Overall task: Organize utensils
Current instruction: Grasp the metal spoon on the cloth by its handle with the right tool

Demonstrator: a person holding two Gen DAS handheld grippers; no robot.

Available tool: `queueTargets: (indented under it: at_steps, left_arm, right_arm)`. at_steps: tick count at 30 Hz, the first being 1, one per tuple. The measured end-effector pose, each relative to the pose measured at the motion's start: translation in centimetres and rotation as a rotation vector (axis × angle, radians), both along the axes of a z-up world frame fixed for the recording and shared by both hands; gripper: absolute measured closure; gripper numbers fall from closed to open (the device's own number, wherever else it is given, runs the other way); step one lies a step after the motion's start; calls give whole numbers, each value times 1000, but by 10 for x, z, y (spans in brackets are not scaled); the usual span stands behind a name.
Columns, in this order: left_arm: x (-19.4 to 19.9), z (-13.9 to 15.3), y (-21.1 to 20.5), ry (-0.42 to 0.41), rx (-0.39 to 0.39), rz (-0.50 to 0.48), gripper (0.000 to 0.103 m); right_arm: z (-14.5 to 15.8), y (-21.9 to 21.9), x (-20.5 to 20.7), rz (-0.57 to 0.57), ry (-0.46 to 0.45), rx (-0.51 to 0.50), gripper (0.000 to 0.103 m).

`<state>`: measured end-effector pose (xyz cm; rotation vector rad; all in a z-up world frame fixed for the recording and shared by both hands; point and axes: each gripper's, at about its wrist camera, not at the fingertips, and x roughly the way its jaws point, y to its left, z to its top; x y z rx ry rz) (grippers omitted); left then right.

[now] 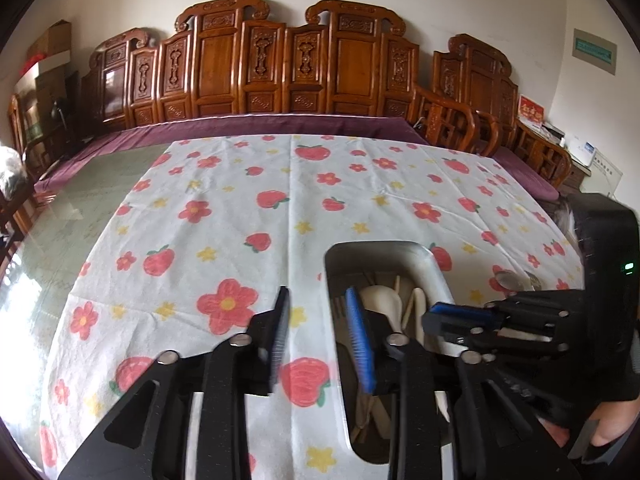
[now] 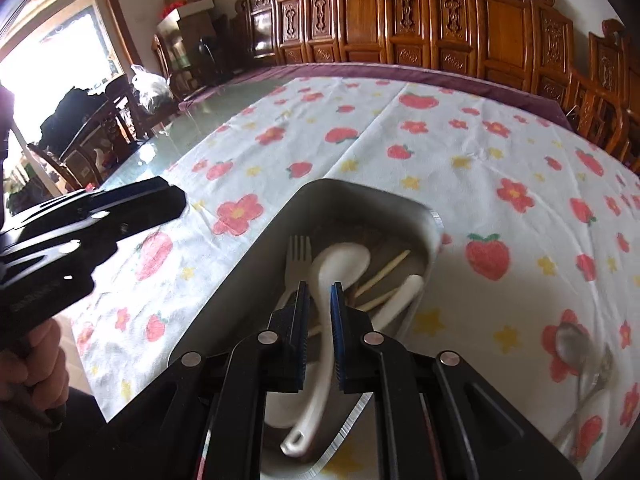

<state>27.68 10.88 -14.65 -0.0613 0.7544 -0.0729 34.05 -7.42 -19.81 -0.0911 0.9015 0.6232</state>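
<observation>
Right gripper (image 2: 320, 316), jaws nearly closed on nothing, is hovering over a glossy white ceramic spoon (image 2: 326, 280) in the rounded metal tray (image 2: 256, 256), while the empty left gripper (image 1: 320, 340) is standing apart-jawed above floral cloth (image 1: 224, 208).

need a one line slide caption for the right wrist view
Right gripper over a metal tray holding a white spoon, fork and chopsticks; metal spoon lies on the cloth.
</observation>
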Motion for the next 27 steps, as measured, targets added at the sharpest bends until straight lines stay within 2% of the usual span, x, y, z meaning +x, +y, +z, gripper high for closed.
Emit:
queueTargets:
  at_steps: [6, 9, 12, 13, 14, 16, 22, 27]
  left_arm:
    - [-4, -2, -26, -1, -3, -60, 69]
    - [-7, -3, -40, -6, -3, -91, 55]
    - [-9, -6, -62, -2, -3, -133, 51]
    - [-9, -8, -69, 2, -1, -143, 41]
    - [-9, -10, -76, 2, 4, -156, 37]
    - [-11, -11, -90, -3, 13, -183, 37]
    - [-16, -21, -123, 7, 48, -247, 33]
    - [-18, -26, -130, 17, 39, -270, 33]
  right_arm:
    - [5, -72, -21, -82, -51, -54, 90]
    - [-2, -111, -21, -142, -50, -91, 83]
    - [-11, -142, -16, -190, -51, -132, 81]
    - [-14, -148, -14, -195, -54, -145, 78]
    - [-18, -156, -11, -205, -54, -160, 73]
    - [-26, -166, -4, -214, -50, -183, 68]
    - [-48, -180, 20, -222, 7, -224, 68]
    - [-59, -179, 39, -213, 49, -246, 71]
